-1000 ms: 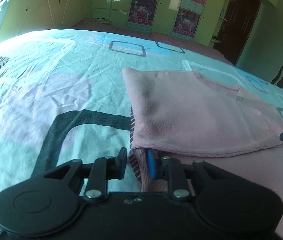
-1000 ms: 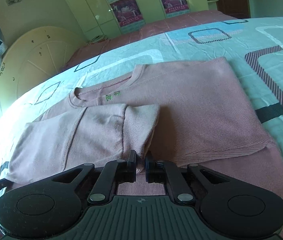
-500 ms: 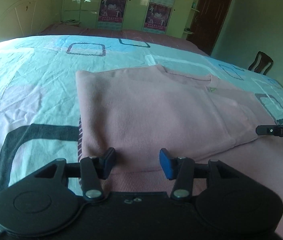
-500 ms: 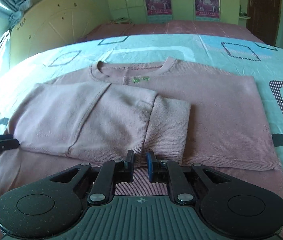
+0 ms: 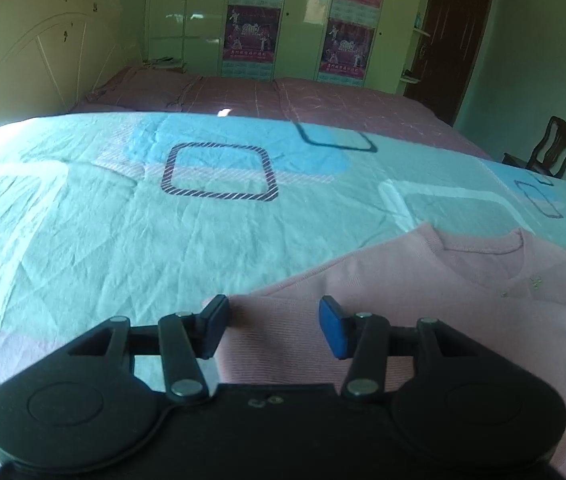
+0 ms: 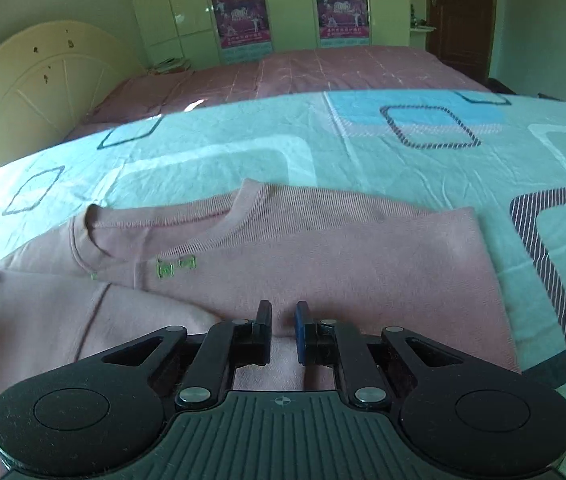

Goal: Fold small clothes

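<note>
A pink sweater (image 5: pixel 403 312) lies flat on the bed, its neckline (image 5: pixel 483 246) towards the far side. My left gripper (image 5: pixel 273 320) hovers over its left shoulder edge, jaws wide apart with only flat cloth below them. In the right wrist view the sweater (image 6: pixel 343 248) shows its collar (image 6: pixel 163 220), a green label (image 6: pixel 175 266), and a sleeve (image 6: pixel 63 320) folded across the chest. My right gripper (image 6: pixel 283 320) sits over the chest, jaws a narrow gap apart, pinching nothing. Each gripper's tip shows at the edge of the other's view.
The sweater rests on a teal patterned bedsheet (image 5: pixel 123 220). A pink bed cover (image 5: pixel 283 96) and cream headboard (image 5: pixel 35 52) lie beyond it. Green wardrobes with posters (image 5: pixel 251 32) line the far wall. A wooden chair (image 5: pixel 551 148) stands at the right.
Both grippers have moved from the sweater's lower part up towards its collar. The left jaws have widened. The right jaws have parted slightly, away from the folded sleeve's cuff.
</note>
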